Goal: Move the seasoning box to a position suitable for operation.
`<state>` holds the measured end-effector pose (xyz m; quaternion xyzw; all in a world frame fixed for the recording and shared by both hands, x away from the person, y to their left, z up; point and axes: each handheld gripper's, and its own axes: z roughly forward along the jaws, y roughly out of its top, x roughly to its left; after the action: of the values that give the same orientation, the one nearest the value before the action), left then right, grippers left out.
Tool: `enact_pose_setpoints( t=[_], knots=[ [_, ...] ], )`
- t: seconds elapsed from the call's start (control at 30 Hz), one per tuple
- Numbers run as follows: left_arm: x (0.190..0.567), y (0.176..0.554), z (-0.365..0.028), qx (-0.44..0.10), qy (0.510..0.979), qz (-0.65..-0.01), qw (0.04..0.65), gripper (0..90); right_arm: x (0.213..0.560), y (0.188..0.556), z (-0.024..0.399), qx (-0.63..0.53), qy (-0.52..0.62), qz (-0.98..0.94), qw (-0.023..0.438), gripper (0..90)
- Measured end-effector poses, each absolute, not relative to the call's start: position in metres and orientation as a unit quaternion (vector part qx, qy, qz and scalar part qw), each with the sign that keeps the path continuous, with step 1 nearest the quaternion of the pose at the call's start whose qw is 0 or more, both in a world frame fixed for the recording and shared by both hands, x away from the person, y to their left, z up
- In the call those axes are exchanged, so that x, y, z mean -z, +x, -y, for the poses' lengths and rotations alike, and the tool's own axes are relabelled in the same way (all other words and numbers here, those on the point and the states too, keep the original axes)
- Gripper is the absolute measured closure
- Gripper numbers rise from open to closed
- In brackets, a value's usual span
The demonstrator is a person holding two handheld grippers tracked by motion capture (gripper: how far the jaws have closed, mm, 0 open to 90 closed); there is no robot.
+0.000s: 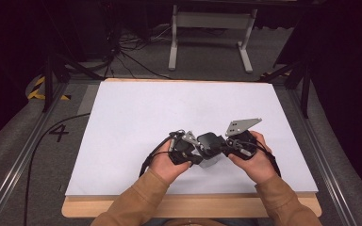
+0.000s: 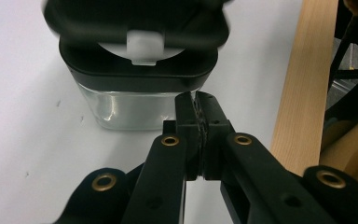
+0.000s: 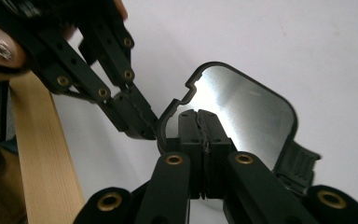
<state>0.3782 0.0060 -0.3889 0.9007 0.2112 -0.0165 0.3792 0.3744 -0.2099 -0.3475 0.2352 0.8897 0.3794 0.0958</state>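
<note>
The white bench (image 1: 136,117) is carrying a clear box (image 2: 130,109) with a black lid (image 3: 242,112) — it is sitting between the two tools, right at their tips. The left tool (image 2: 197,105) is resting beside the box's corner, jaws closed on nothing. The right tool (image 3: 199,122) — jaws likewise pressed together — is lying at the lid's notched edge.

Tan sleeves (image 1: 136,200), black two-jaw tools with brass rivets (image 2: 170,140), trailing black cables, one grey three-cornered plate (image 1: 242,125).
</note>
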Motion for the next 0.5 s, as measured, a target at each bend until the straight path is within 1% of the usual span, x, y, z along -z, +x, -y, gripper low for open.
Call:
enact_pose_setpoints(
  t=[0.1,0.23,0.37,0.5],
  knots=[
    [0.387,0.378,-0.009,0.017,0.899,-0.215,0.38,89.0,0.353,0.376,0.206,-0.369,0.236,-0.895,0.09,89.8],
    [0.383,0.379,-0.014,0.017,0.895,-0.223,0.386,88.6,0.348,0.374,0.211,-0.378,0.234,-0.89,0.099,89.8],
    [0.369,0.383,-0.028,-0.003,0.895,-0.232,0.382,85.6,0.335,0.374,0.231,-0.394,0.251,-0.877,0.112,89.8],
    [0.36,0.387,-0.041,-0.011,0.889,-0.244,0.388,84.8,0.332,0.377,0.25,-0.399,0.273,-0.868,0.114,89.7]
  ],
)
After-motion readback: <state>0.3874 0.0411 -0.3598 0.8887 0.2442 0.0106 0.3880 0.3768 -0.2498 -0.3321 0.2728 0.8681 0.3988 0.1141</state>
